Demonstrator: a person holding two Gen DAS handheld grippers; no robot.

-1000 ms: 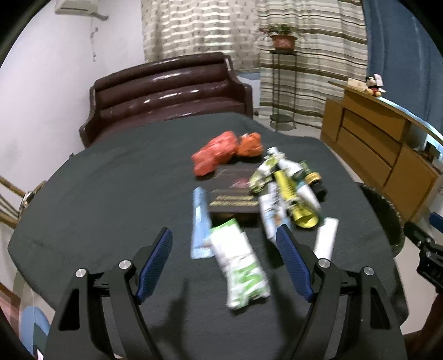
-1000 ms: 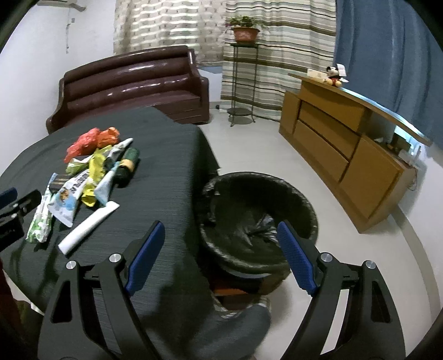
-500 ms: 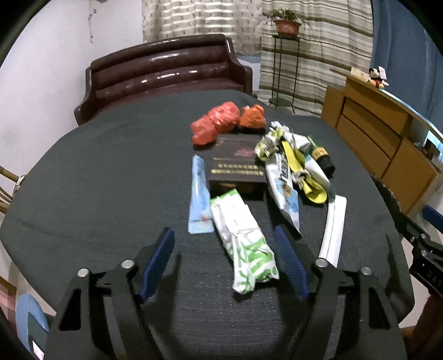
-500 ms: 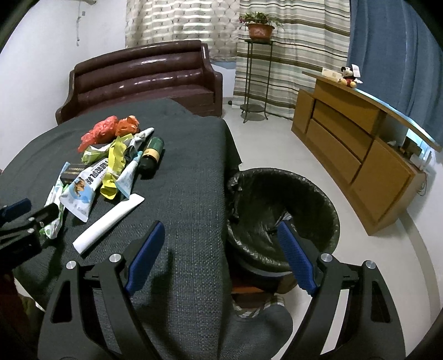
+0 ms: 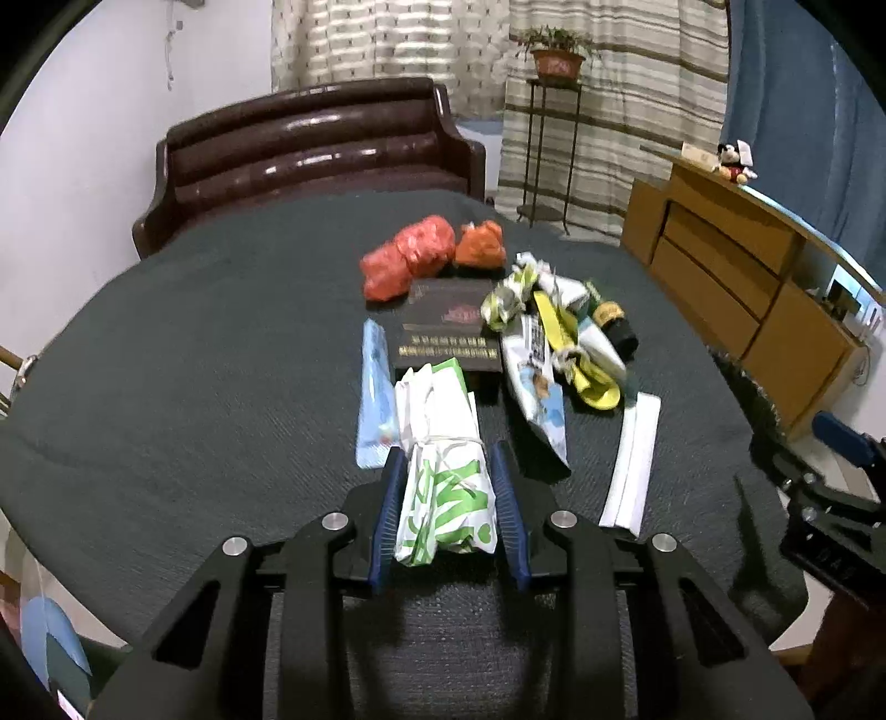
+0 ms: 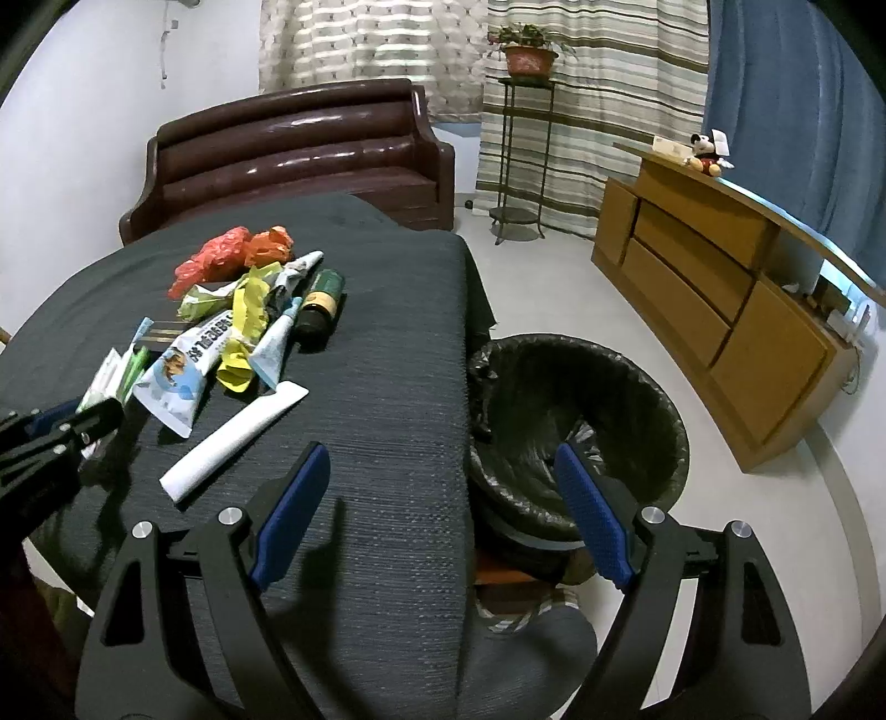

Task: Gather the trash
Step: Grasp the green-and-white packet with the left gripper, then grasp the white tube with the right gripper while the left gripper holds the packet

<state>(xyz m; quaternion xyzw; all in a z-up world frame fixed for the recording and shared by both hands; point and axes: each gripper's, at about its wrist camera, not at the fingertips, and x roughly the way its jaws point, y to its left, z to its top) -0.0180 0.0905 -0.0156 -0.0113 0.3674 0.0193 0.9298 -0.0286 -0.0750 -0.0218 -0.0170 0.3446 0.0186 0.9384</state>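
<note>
Green-and-white wrapper (image 5: 443, 487) is now clamped between the closed-in pads of the left gripper (image 5: 447, 501), which stood wide half a second ago; it lies on the dark tablecloth (image 5: 194, 387). First pickup judged begun. Right gripper (image 6: 437, 509) is held agape near the lined bin (image 6: 581, 410).

A home living room: a brown leather sofa (image 6: 293, 160) against the wall, striped curtains (image 6: 581, 83), a potted plant (image 6: 529, 52) on a metal stand, a wooden sideboard (image 6: 714, 288) holding a Mickey toy (image 6: 706, 155).
</note>
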